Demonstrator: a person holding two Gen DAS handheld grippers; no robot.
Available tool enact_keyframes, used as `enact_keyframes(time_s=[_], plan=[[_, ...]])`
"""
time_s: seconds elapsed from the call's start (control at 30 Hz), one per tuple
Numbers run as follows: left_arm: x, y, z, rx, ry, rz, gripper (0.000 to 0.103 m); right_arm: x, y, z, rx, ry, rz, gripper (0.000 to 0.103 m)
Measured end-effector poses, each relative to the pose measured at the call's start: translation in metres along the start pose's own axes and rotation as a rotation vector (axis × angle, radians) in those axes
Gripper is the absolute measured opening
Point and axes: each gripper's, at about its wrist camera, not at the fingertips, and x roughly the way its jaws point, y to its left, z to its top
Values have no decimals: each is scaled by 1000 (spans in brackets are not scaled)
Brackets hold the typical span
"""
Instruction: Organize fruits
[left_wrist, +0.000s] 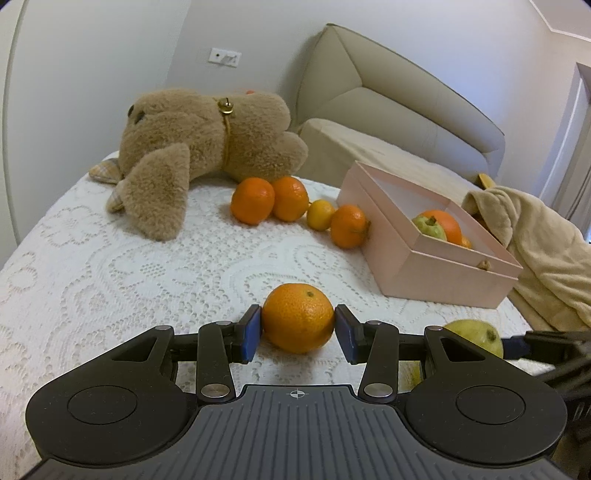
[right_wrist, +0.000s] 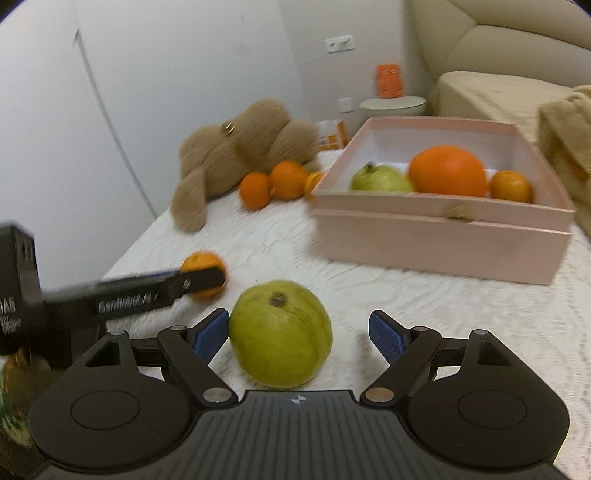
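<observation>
Plush dog (left_wrist: 199, 147) is lying at the far left of the lace cloth (left_wrist: 110, 266). Pink box (left_wrist: 436, 266) is sitting far right, holding a green fruit (right_wrist: 382, 179) and oranges. Green guava (right_wrist: 280, 332) is resting between the spread fingers of the right gripper (right_wrist: 301, 336), untouched on its right. Left gripper (left_wrist: 298, 334) is pinching a mandarin (left_wrist: 298, 317) near centre.

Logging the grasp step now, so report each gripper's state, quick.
Left gripper: shut on the round orange mandarin, blue pads against both sides.
Right gripper: open around the round green guava, not gripping it.
</observation>
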Motion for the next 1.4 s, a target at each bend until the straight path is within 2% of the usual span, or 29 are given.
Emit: enact_keyframes(time_s=[0.33, 0.6, 0.83, 1.0, 1.2, 1.3, 1.37, 1.4], plan=[[0, 0, 0, 0, 0, -2, 48, 0, 9, -8, -57, -3, -23, 83], [1, 0, 0, -1, 1, -2, 48, 13, 18, -10, -130, 14, -75, 83], [1, 1, -1, -1, 2, -3, 48, 12, 19, -7, -141, -2, -58, 76], [1, 1, -1, 1, 2, -2, 48, 12, 17, -6, -127, 2, -47, 76], [1, 2, -1, -13, 3, -11, 48, 17, 18, -7, -119, 14, -74, 82], [1, 3, 0, -21, 4, -15, 48, 19, 20, -7, -109, 34, -92, 91], [1, 3, 0, -23, 5, -14, 48, 21, 21, -5, -99, 75, -77, 102], [1, 3, 0, -22, 6, -12, 48, 22, 23, -4, -95, 86, -85, 103]])
